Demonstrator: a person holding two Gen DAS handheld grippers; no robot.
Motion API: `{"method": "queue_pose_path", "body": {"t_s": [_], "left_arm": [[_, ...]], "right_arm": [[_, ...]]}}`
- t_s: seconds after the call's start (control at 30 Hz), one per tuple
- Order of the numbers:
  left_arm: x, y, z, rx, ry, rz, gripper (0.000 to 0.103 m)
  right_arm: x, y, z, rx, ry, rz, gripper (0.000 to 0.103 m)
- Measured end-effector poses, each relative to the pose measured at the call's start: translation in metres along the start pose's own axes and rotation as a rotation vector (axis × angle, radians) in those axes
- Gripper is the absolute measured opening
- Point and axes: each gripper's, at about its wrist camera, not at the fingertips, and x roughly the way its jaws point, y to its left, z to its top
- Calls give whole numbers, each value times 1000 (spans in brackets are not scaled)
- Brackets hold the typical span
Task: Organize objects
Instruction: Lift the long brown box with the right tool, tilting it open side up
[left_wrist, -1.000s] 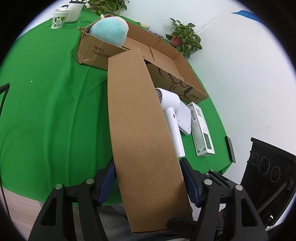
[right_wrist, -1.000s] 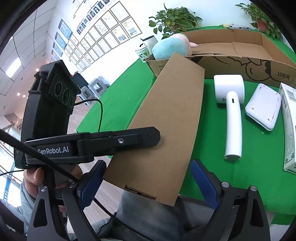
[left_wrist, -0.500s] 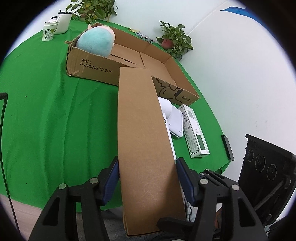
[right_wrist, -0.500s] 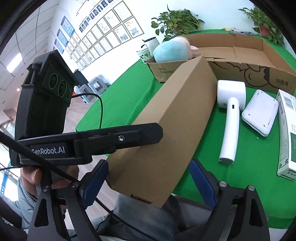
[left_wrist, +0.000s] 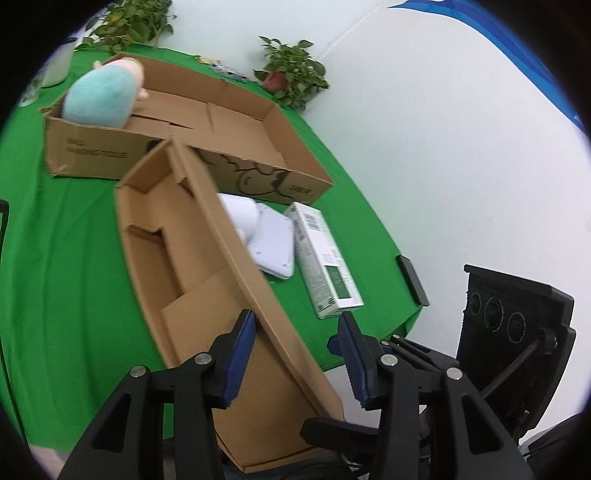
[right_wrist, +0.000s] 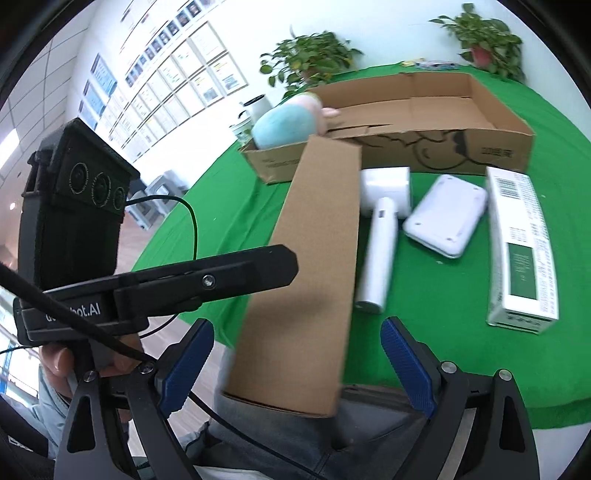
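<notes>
A long narrow cardboard box (left_wrist: 192, 258) lies tilted over the table's near edge, its open side showing in the left wrist view; it also shows in the right wrist view (right_wrist: 314, 266). My left gripper (left_wrist: 295, 332) is open astride one long wall of the box. My right gripper (right_wrist: 295, 362) is open around the box's near end without pressing it. A white hair dryer (right_wrist: 380, 236), a white flat device (right_wrist: 447, 218) and a white-green carton (right_wrist: 521, 243) lie on the green cloth. A large open cardboard box (right_wrist: 424, 107) holds a teal plush toy (right_wrist: 284, 125).
Potted plants (right_wrist: 310, 59) stand at the table's far edge. A white cup (right_wrist: 255, 107) stands behind the large box. A black phone (left_wrist: 413, 280) lies at the right table edge. The left gripper's body (right_wrist: 74, 206) fills the left of the right wrist view.
The narrow box has rolled about its long axis, so its open inside now faces the left camera. The left jaws now stand across one wall instead of the whole box.
</notes>
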Motion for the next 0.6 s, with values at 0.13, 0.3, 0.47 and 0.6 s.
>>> {"method": "queue_pose_path", "body": {"t_s": [0.13, 0.3, 0.47, 0.6], "left_arm": [[14, -9, 5, 46, -1, 33, 44], [-5, -5, -1, 51, -44, 97, 44], [-25, 27, -16, -37, -55, 201, 44], [-19, 44, -23, -82, -24, 215, 44]], "right_arm": [[-9, -10, -2, 3, -11, -58, 92], [-6, -13, 3, -25, -13, -94, 85], [3, -11, 5, -79, -4, -183, 61], [12, -12, 7, -83, 14, -182, 44]]}}
